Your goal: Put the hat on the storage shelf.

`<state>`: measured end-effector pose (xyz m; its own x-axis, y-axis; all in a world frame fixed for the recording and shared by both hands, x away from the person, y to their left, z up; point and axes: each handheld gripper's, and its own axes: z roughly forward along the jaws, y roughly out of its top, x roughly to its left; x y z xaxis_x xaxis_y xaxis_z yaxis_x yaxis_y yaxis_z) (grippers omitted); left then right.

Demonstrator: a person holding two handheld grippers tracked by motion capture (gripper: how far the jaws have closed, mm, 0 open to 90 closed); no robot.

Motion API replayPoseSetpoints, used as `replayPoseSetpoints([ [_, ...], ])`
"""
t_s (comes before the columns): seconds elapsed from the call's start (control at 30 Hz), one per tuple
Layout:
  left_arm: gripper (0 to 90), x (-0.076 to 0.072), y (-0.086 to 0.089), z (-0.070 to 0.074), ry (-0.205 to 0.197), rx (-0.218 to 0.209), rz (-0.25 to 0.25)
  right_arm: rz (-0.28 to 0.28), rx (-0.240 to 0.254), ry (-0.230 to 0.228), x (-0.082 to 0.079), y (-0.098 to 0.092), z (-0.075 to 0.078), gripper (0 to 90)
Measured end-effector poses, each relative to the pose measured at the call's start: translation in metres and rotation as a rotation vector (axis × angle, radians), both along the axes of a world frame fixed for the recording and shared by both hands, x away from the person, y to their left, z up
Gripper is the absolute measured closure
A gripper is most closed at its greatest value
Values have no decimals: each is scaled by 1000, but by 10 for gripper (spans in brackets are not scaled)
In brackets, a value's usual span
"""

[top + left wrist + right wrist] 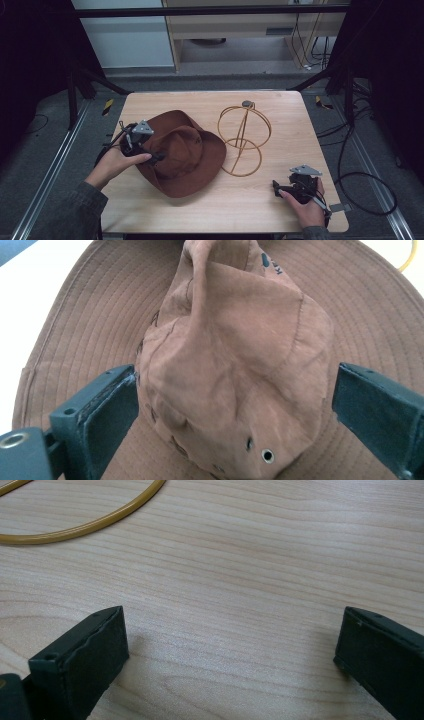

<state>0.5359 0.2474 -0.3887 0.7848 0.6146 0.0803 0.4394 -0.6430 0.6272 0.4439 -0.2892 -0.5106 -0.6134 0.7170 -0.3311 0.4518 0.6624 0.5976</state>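
Observation:
A brown wide-brimmed hat (192, 160) lies on the wooden table (280, 115), left of centre, its soft crown (235, 355) creased and slumped. My left gripper (156, 156) reaches over the hat's left brim and is open, one jaw on each side of the crown; the left jaw is close against the fabric. A gold wire hat stand (243, 137) made of rings stands upright just right of the hat. My right gripper (276, 188) hovers low over bare wood near the front right corner, open and holding nothing; the stand's base ring (100, 520) curves past its upper left.
The person's hands and grey sleeves come in from the bottom edge. Black cables (370, 175) trail on the floor to the right of the table. A metal frame (75, 95) and rails flank the table; cabinets stand behind.

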Motion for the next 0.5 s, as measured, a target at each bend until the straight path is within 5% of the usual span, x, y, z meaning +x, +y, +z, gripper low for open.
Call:
replayPoseSetpoints([
  [0.5,38,25,-33,14,61,108,-47,0,0,0,0,0,0,7],
])
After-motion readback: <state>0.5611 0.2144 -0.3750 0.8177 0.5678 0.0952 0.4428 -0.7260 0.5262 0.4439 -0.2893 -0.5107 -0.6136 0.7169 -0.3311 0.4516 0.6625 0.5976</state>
